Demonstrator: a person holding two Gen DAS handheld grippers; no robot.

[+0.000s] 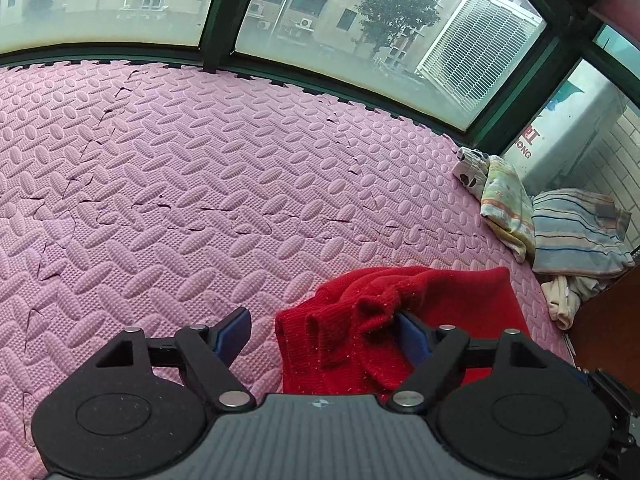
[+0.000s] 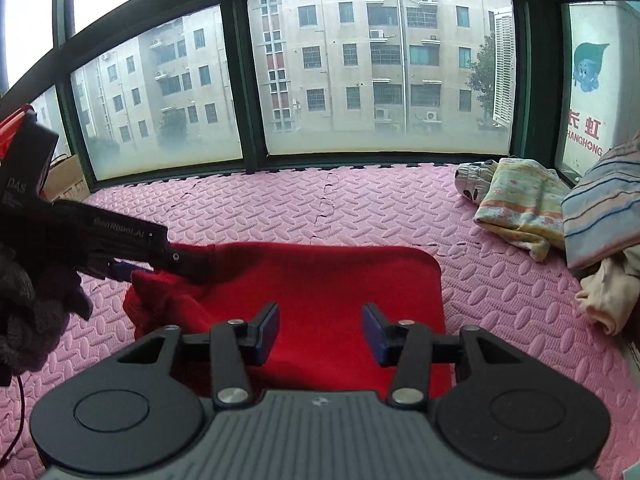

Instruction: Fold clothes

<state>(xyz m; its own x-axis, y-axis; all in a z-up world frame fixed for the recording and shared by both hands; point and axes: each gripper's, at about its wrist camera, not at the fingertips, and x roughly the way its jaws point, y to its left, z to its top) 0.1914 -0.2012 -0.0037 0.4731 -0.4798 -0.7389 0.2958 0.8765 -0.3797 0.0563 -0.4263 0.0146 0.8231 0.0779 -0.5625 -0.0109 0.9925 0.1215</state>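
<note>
The left gripper stands wide, with its jaws well apart. One blue pad hangs over bare mat; the other is partly hidden by the bunched knit at the red sweater's left edge. No pinch is visible, so the cloth appears to be released. In the right wrist view the same tool reaches in from the left, with its tip at the rumpled left corner of the garment.

The red sweater lies near the front middle of the pink foam mat. Its main panel is flat and roughly rectangular, with a clean far edge and a rounded far right corner. The left side is still heaped into ribbed folds, probably a sleeve or cuff. Judgement: the body fold is largely complete, and the left side needs smoothing or tucking under.

The right gripper hovers above the near part of the red panel. Its jaws are moderately parted, and nothing is between the pads.

At the far right, beside the window frame, a pale patterned garment and a striped garment lie in loosely folded stacks. A cream garment lies crumpled below them. Judgement: the cream piece awaits folding, and the red sweater must then join the stack.
</note>
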